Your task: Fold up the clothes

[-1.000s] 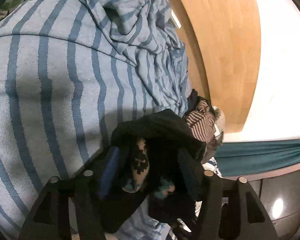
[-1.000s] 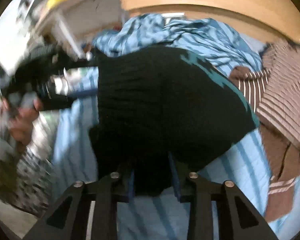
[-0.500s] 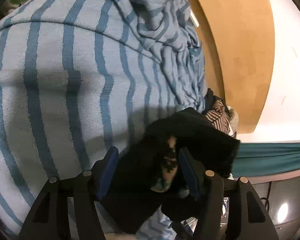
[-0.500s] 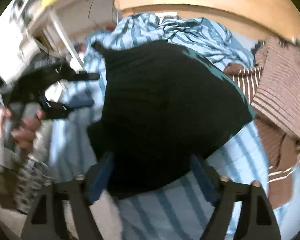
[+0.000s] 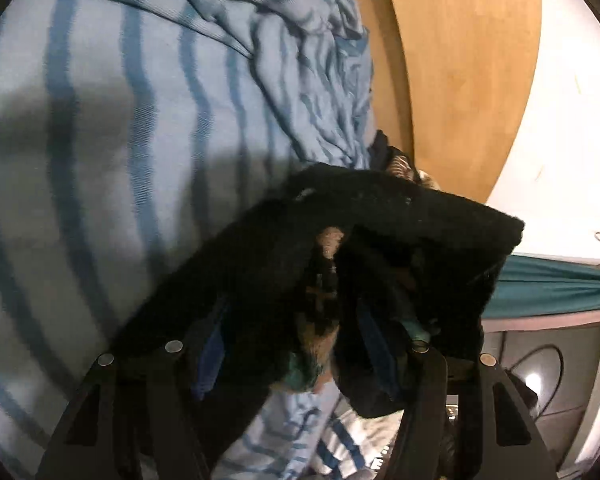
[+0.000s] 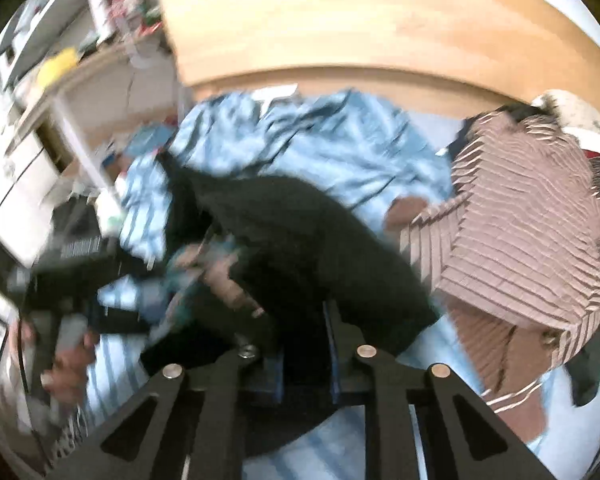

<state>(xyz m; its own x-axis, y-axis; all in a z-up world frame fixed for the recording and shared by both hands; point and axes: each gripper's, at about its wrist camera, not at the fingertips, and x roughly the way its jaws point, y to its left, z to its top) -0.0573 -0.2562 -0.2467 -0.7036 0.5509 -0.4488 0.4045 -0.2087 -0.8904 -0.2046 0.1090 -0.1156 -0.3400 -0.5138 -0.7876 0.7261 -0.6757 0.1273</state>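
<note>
One black sweater (image 5: 380, 216) is gripped by both claws: the left claw (image 5: 292, 344), and the right claw (image 6: 304, 340), just closed. One brown striped shirt (image 6: 528, 232) lies right of it.

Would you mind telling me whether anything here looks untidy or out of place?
Yes: the black knit garment hangs bunched between both tongs, its patterned inside showing, not flat. Beside it a brown striped garment lies in a crumpled heap on the rumpled blue striped sheet.
</note>
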